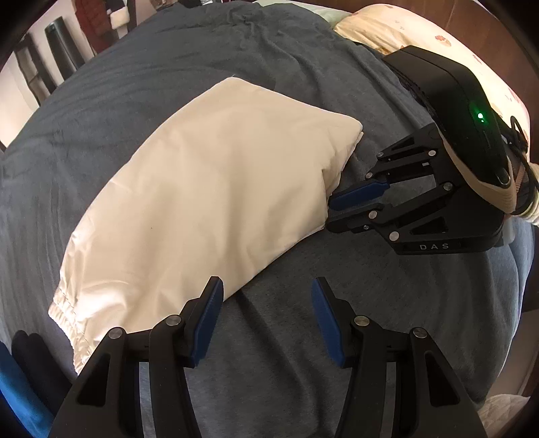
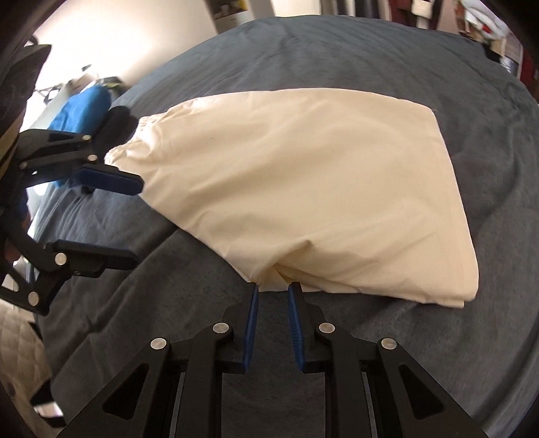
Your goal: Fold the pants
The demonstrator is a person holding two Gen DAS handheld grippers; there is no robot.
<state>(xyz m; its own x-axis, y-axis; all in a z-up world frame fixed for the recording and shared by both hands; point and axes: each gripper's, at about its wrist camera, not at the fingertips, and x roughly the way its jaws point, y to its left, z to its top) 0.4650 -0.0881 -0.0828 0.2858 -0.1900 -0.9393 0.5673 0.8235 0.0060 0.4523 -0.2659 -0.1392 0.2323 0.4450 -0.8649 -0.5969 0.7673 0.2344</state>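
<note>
Cream pants (image 1: 209, 188) lie folded in a long bundle on the dark grey bed cover (image 1: 303, 337), with the elastic waistband (image 1: 64, 306) at the near left. My left gripper (image 1: 266, 303) hovers open over bare cover just beside the pants' lower edge, with nothing between its fingers. In the right wrist view the left gripper (image 2: 118, 222) stands by the waistband end. My right gripper (image 2: 273, 289) is at the opposite end, its narrow jaws pinched on a bunched fold of the pants (image 2: 303, 188). Creases run out from that pinch. The right gripper (image 1: 331, 210) also shows at the pants' right edge.
A pale flowered pillow (image 1: 421, 37) lies at the head of the bed. A blue cloth item (image 2: 81, 107) and a dark object (image 2: 116, 121) sit past the waistband end. Furniture and clutter (image 2: 488, 27) stand beyond the bed's edges.
</note>
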